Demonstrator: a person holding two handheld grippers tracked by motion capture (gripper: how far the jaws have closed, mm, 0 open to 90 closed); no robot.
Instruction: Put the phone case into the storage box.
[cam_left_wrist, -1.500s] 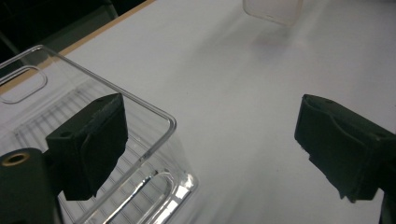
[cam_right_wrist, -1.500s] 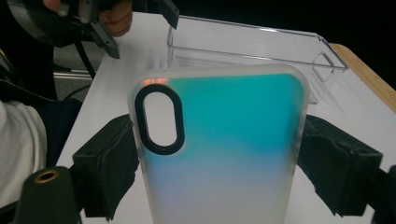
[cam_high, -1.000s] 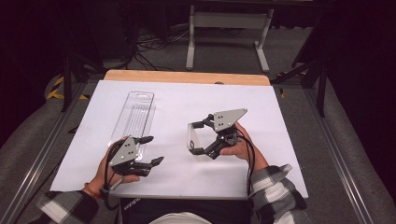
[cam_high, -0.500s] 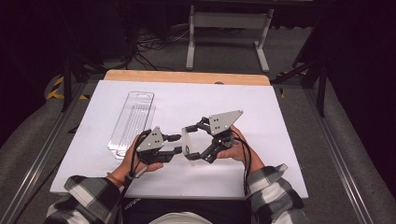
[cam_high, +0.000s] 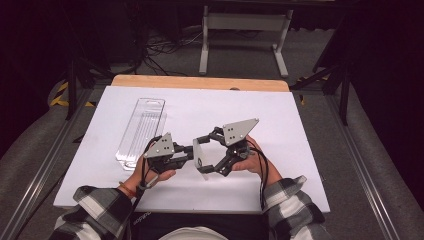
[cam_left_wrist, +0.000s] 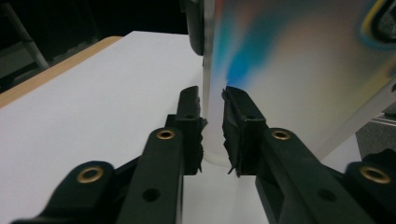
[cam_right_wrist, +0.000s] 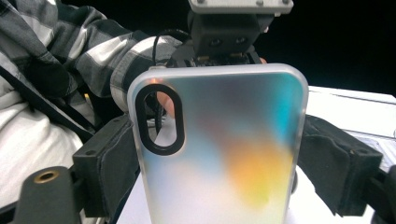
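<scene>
Above the near middle of the white surface (cam_high: 300, 125), the right gripper (cam_high: 202, 159) is clamped across a translucent phone case (cam_high: 200, 157), holding it upright. From the left, the left gripper (cam_high: 189, 156) has its jaws slightly apart around the case's edge. Farther left lies a clear plastic package (cam_high: 141, 131)
</scene>
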